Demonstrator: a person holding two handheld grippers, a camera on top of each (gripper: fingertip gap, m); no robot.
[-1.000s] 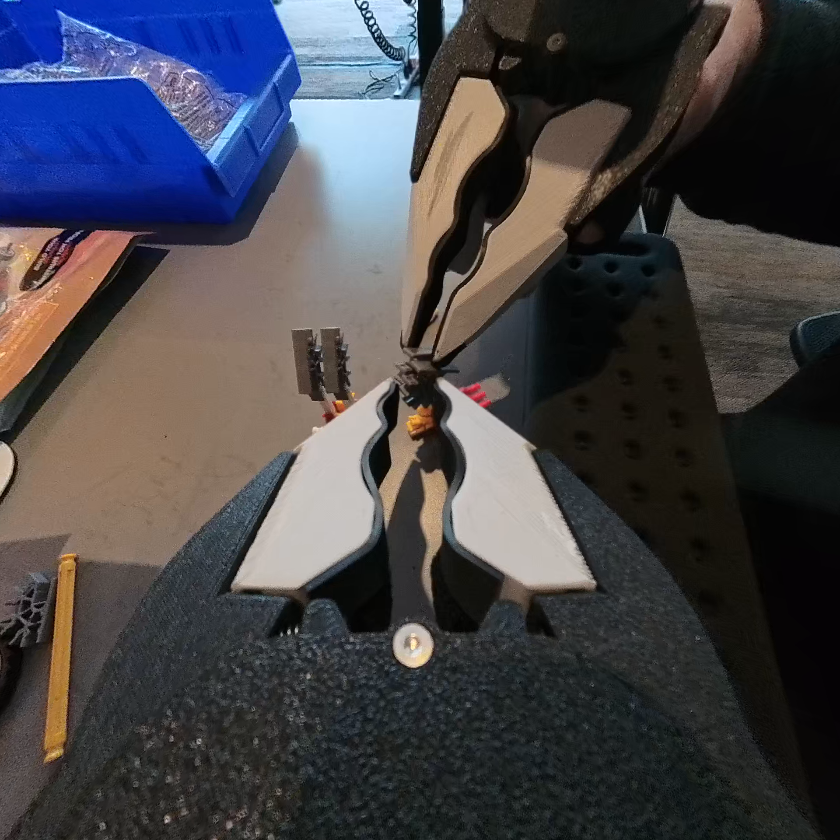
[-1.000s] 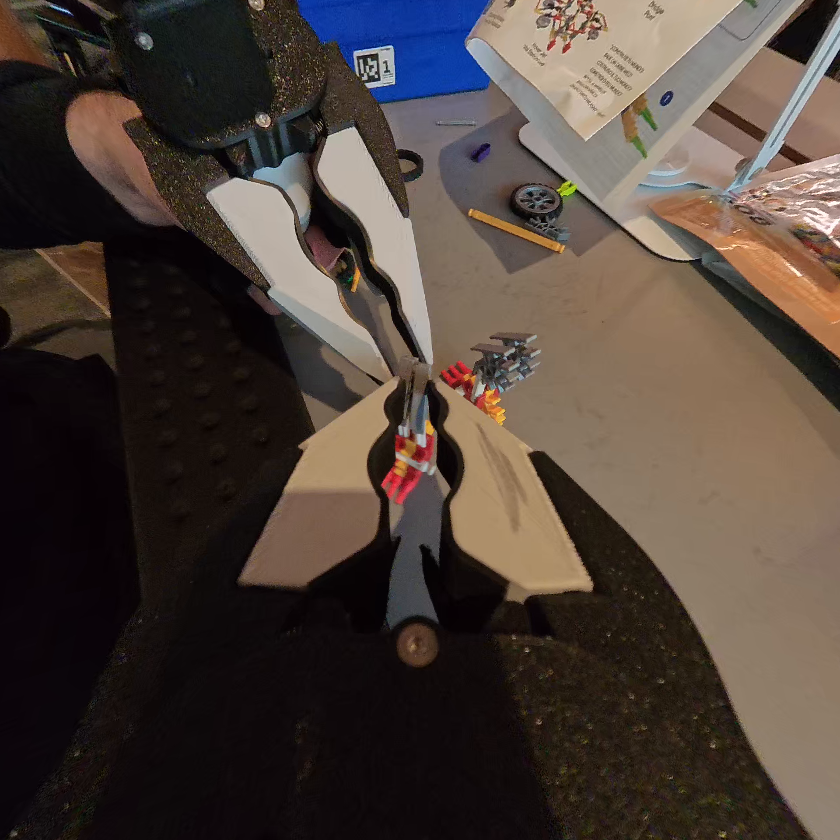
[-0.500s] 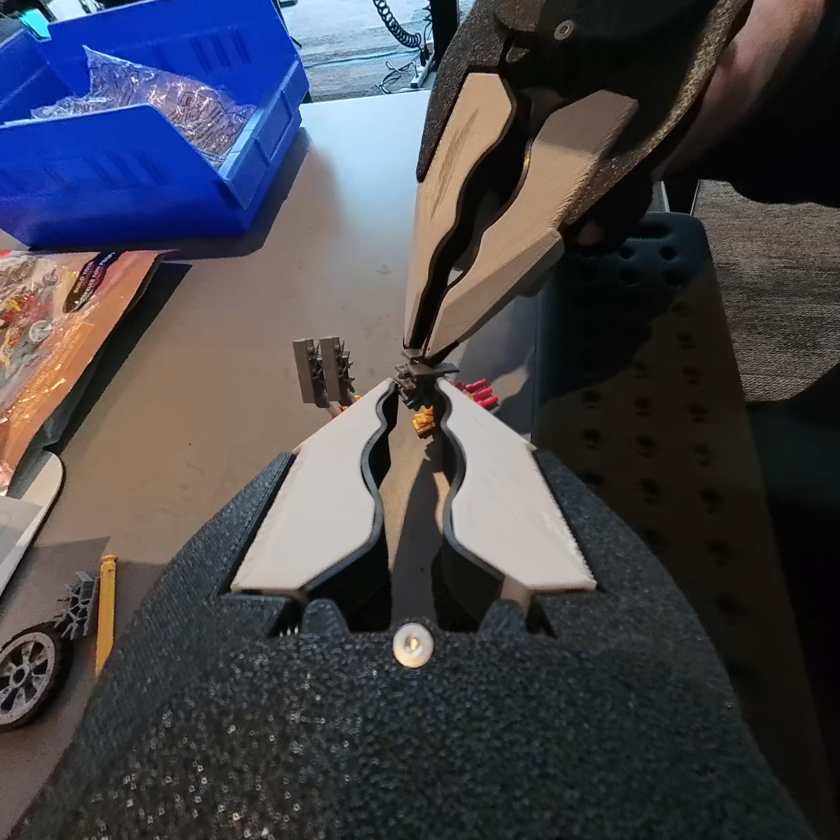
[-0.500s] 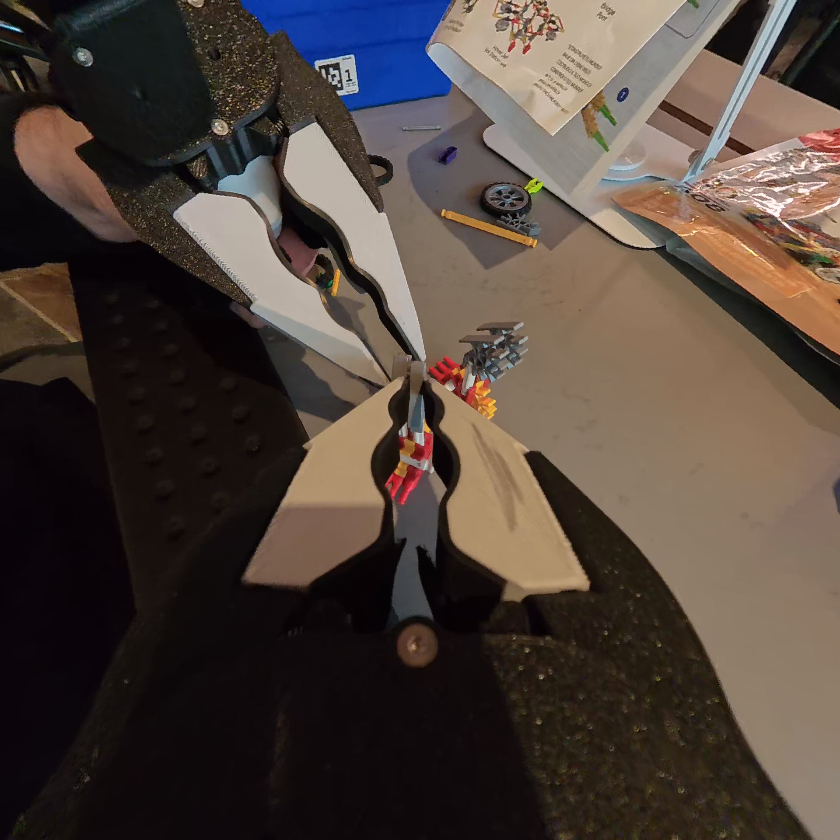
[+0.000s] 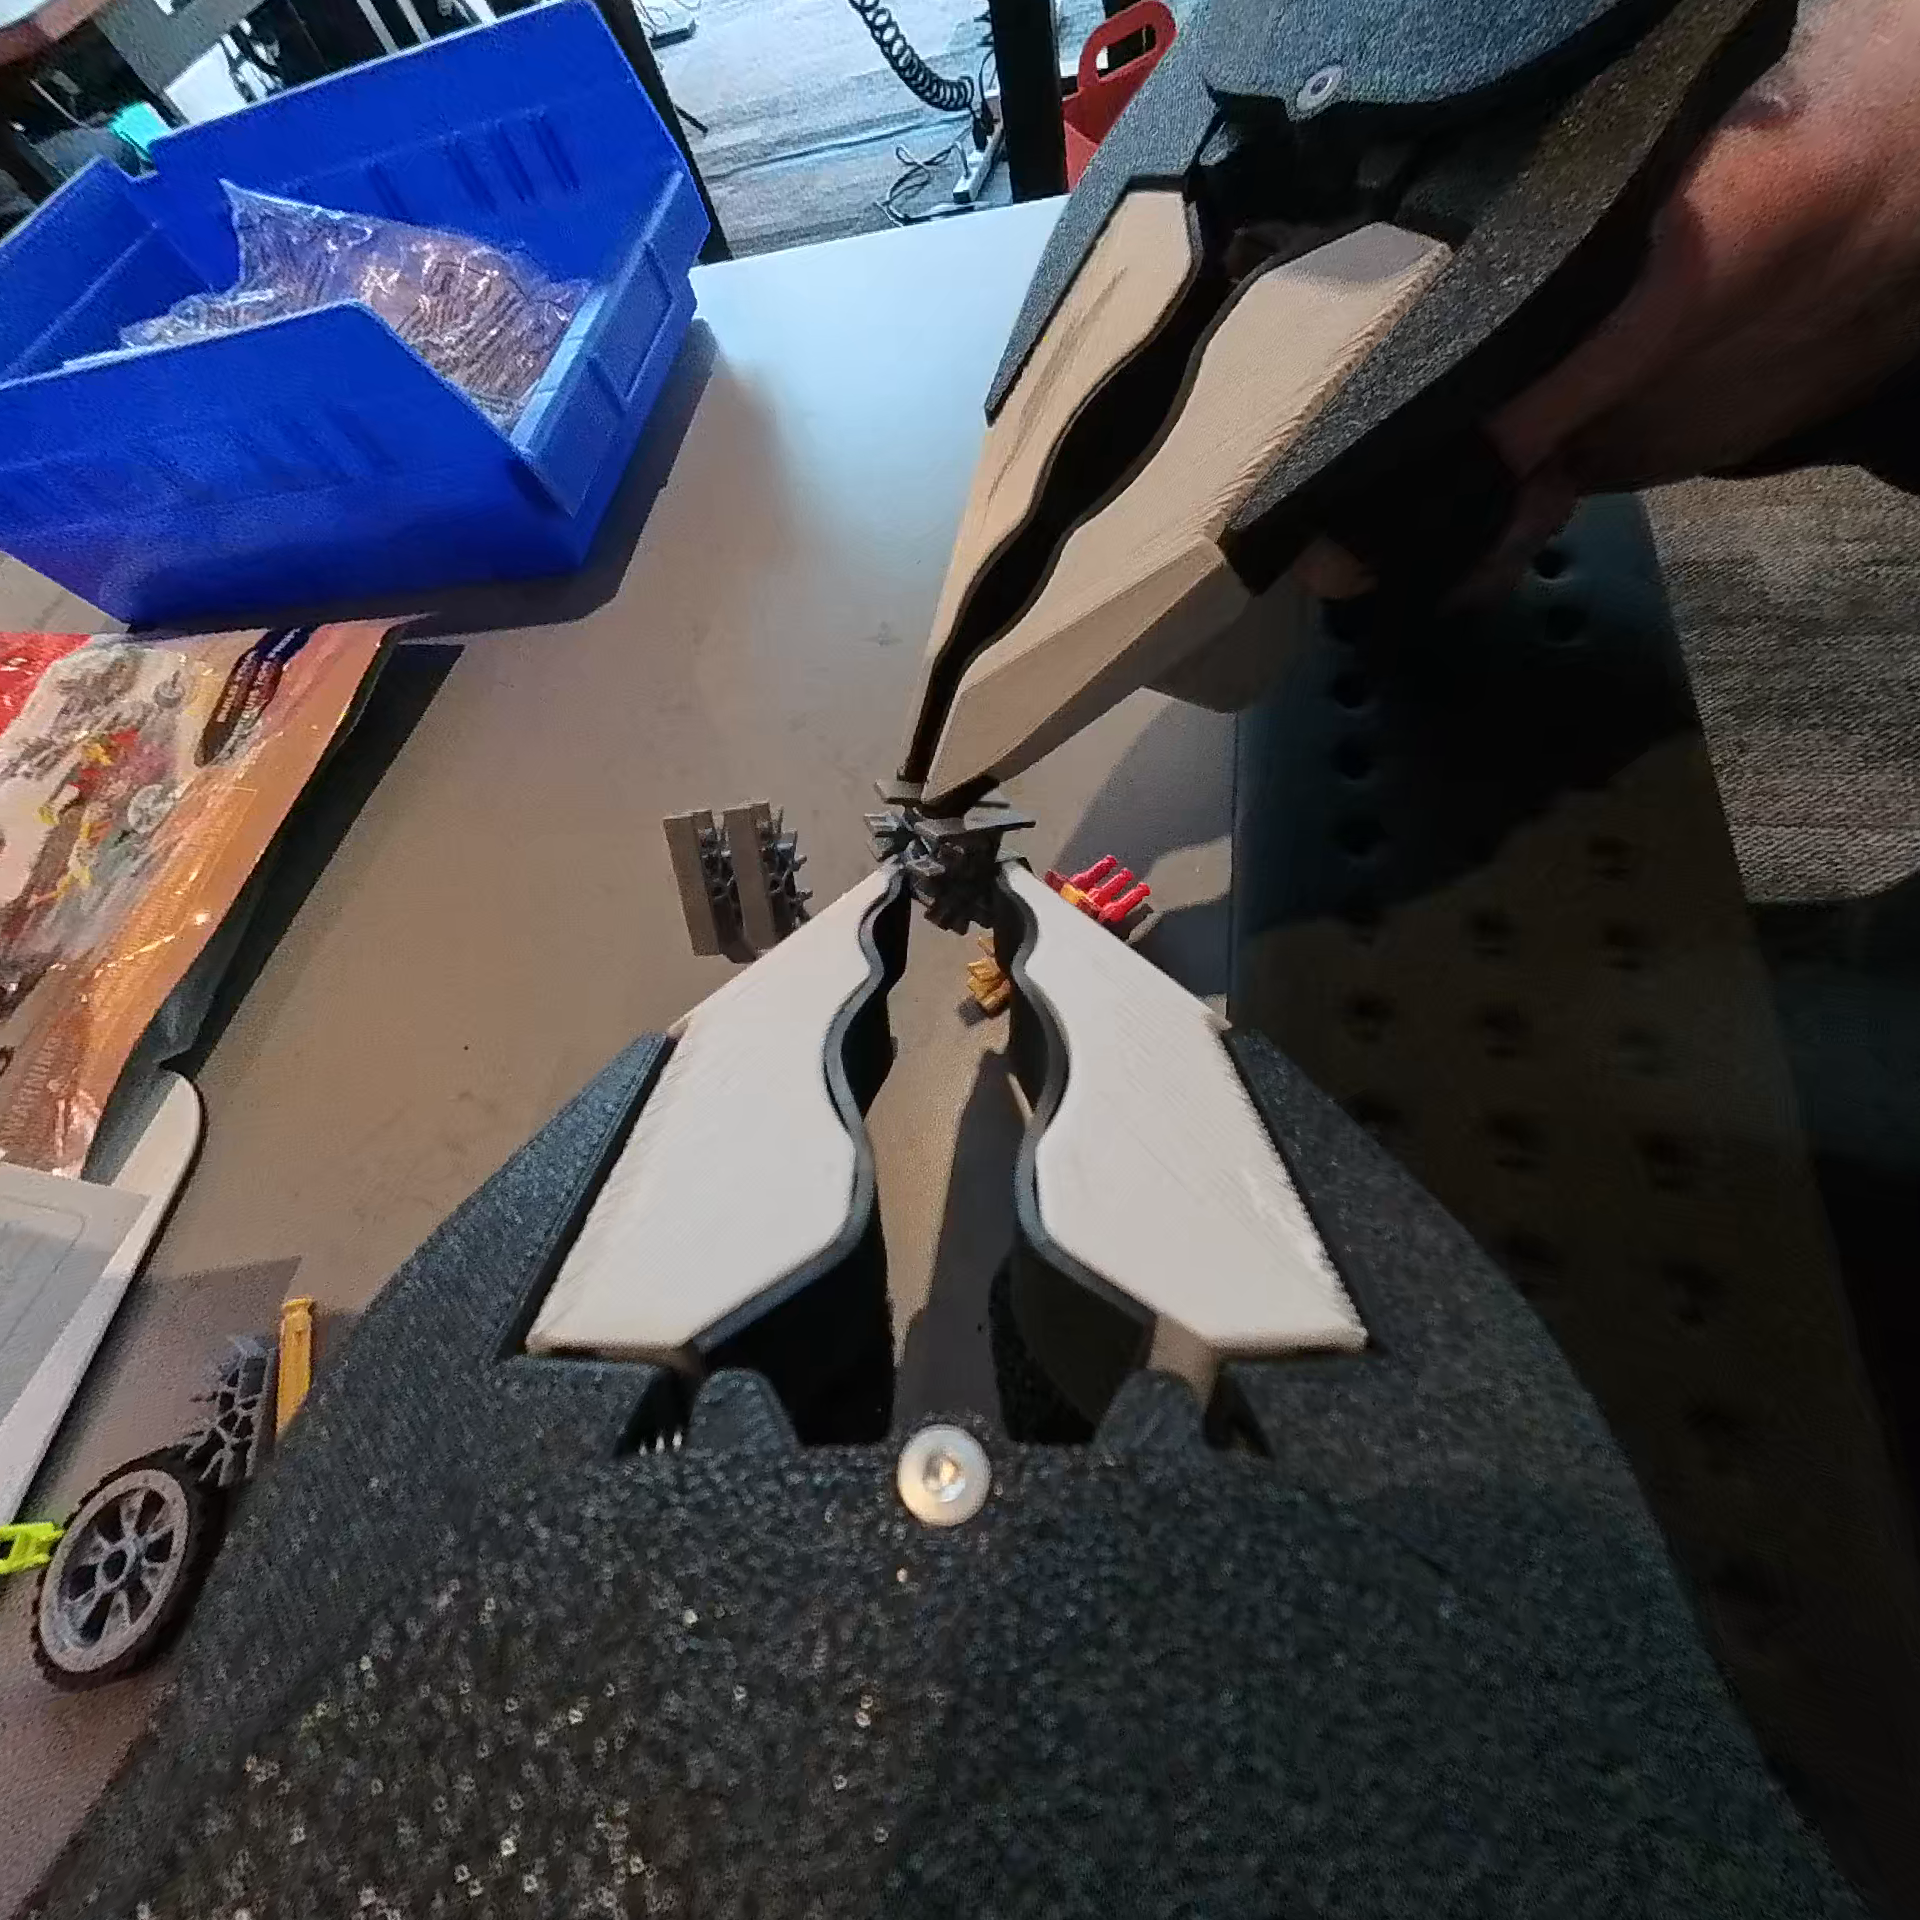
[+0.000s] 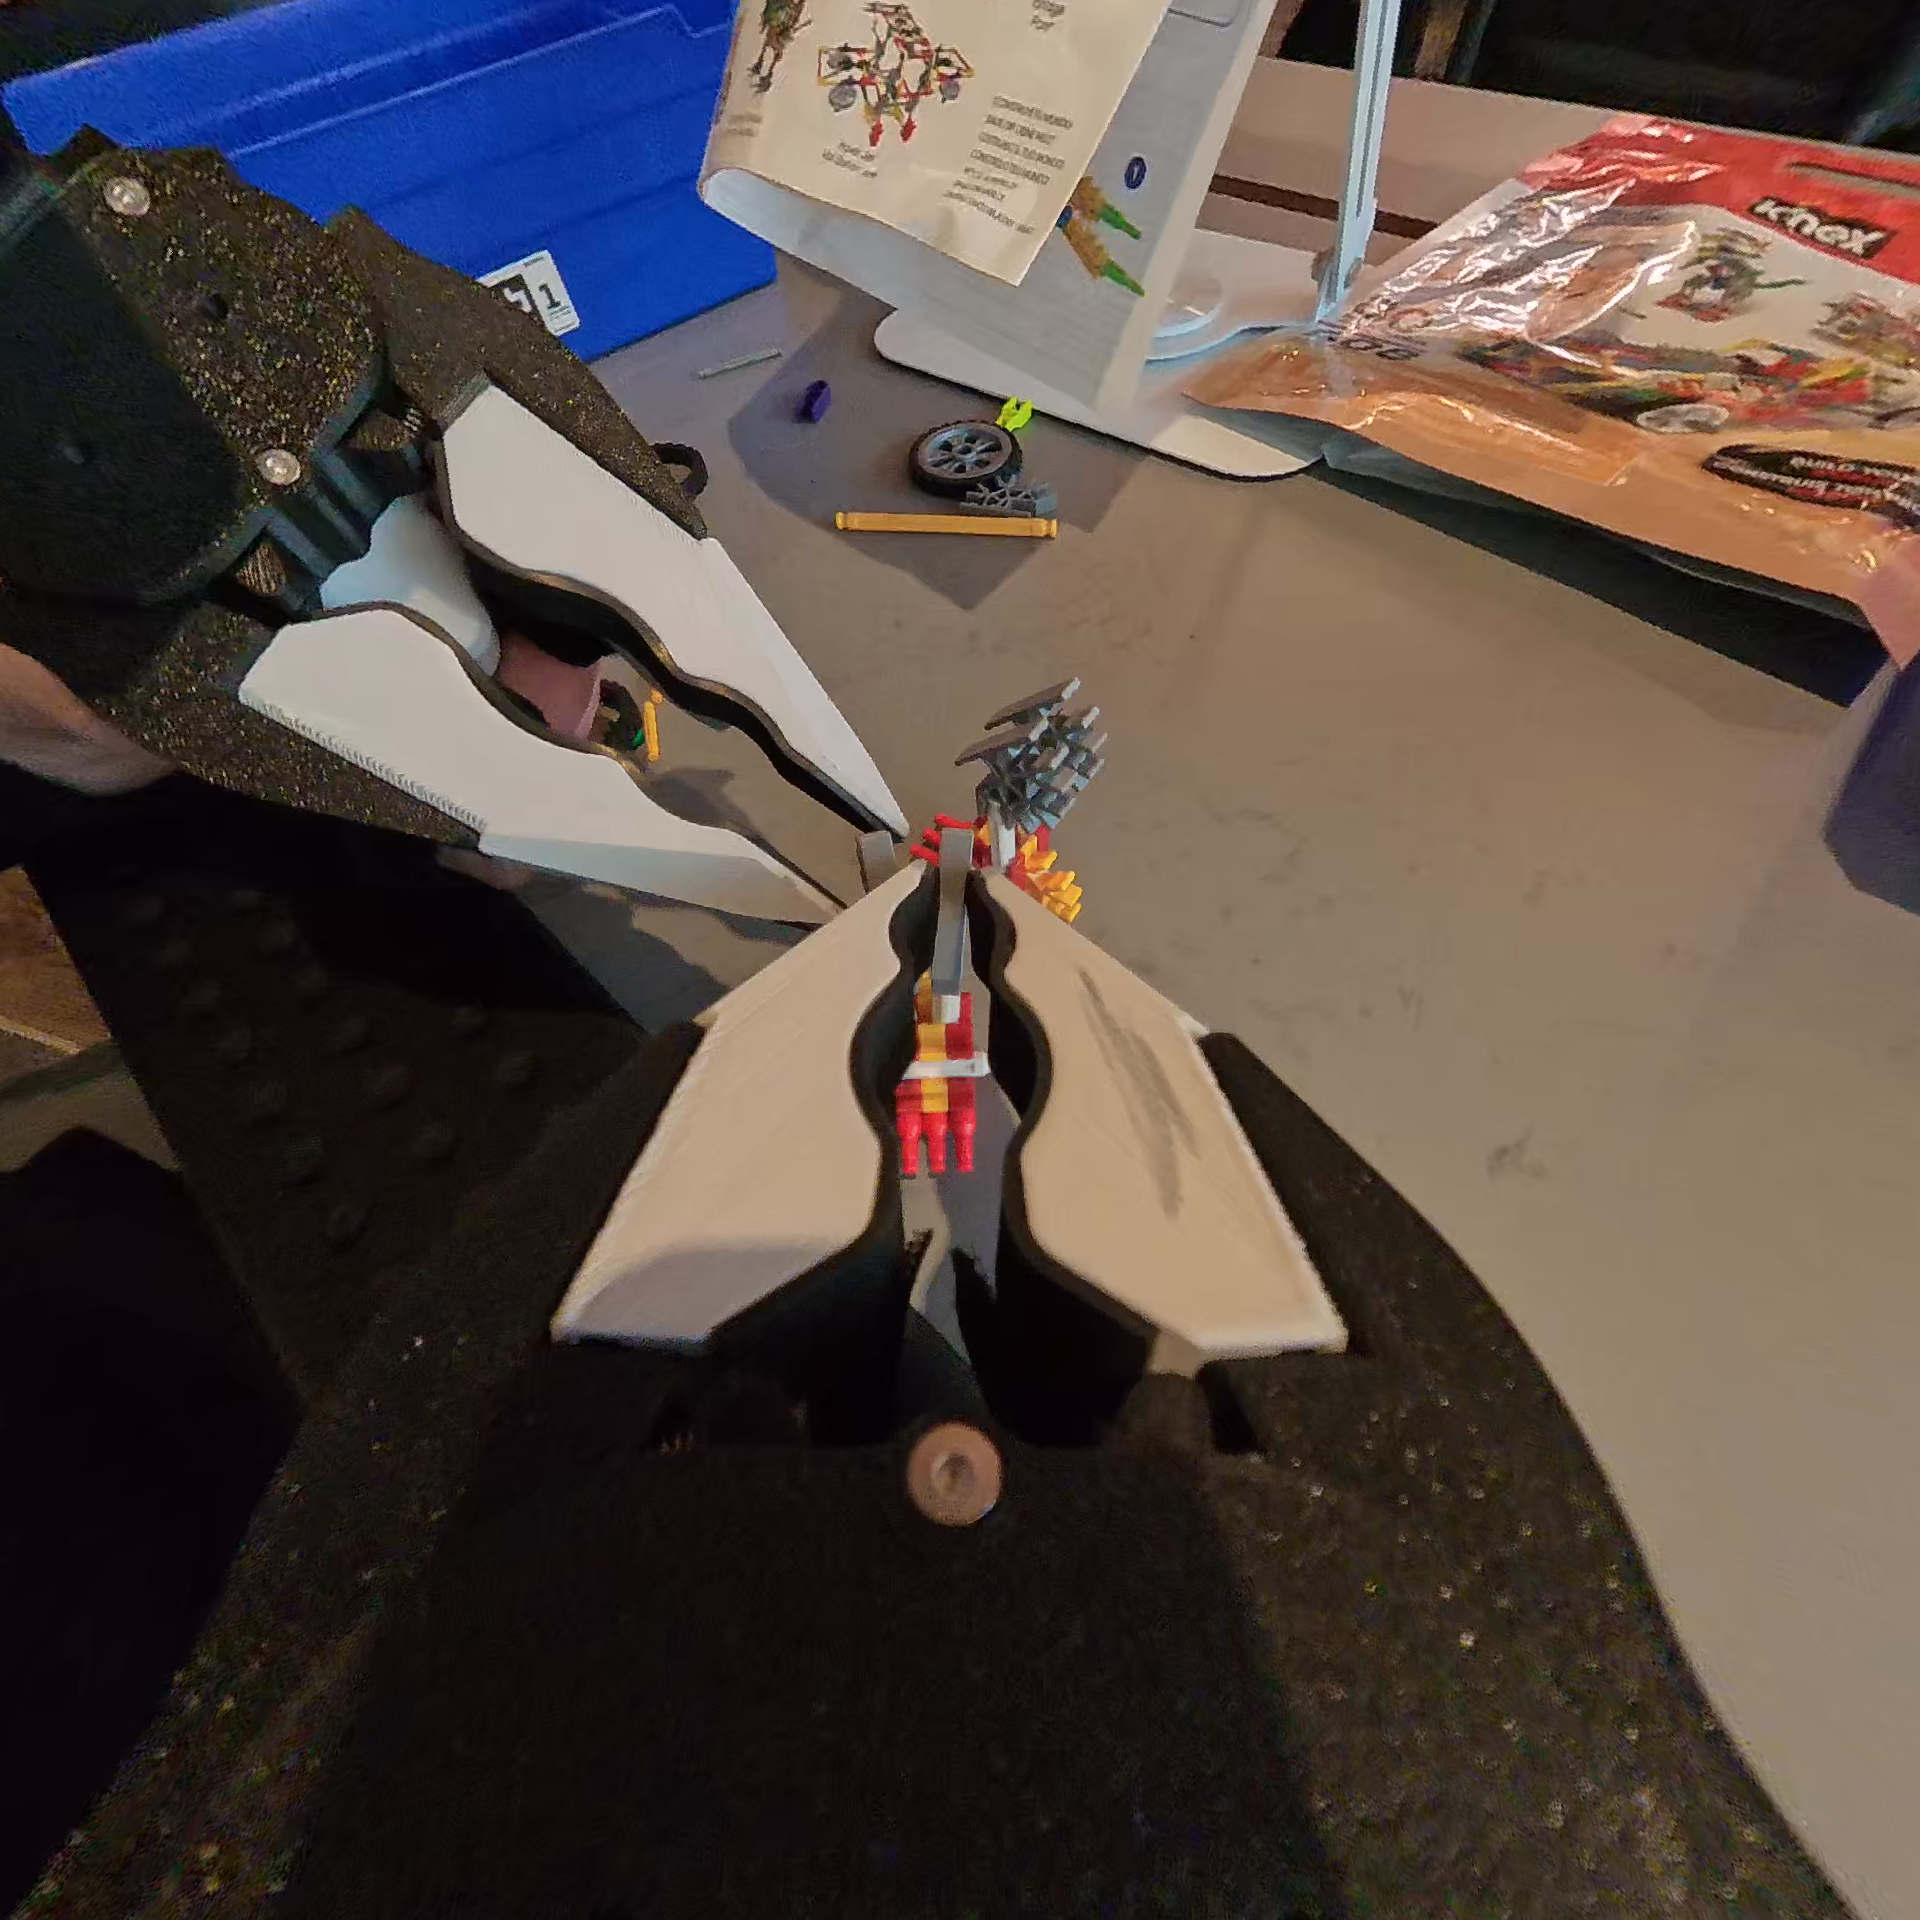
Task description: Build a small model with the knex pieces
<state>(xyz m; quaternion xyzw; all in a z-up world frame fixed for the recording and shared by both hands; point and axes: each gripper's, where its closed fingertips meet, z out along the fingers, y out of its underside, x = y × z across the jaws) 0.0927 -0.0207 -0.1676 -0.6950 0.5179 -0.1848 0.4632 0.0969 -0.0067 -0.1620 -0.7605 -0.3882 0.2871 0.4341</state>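
A small construction-toy assembly of grey connectors, red and yellow rods is held between both grippers above the grey table. My left gripper is shut on a dark grey connector at one end of the assembly. My right gripper is shut on a grey strip of the assembly, and red and yellow rods hang between its fingers. The right gripper comes down from the upper right in the left wrist view. The left gripper comes in from the left in the right wrist view. The tips nearly touch.
A blue bin with a plastic bag stands at the back left. An orange toy bag, a booklet on a white stand, a wheel, a yellow rod and a purple piece lie on the table. A black perforated seat is beside the edge. Both grippers' tips are close together, under 4 cm apart. My left gripper's tips are some 10 cm from the black perforated seat.
Both grippers have kept their hold. The assembly has turned, so the red rods now point back along the right gripper. The left view has drawn back and shows more of the wheel.
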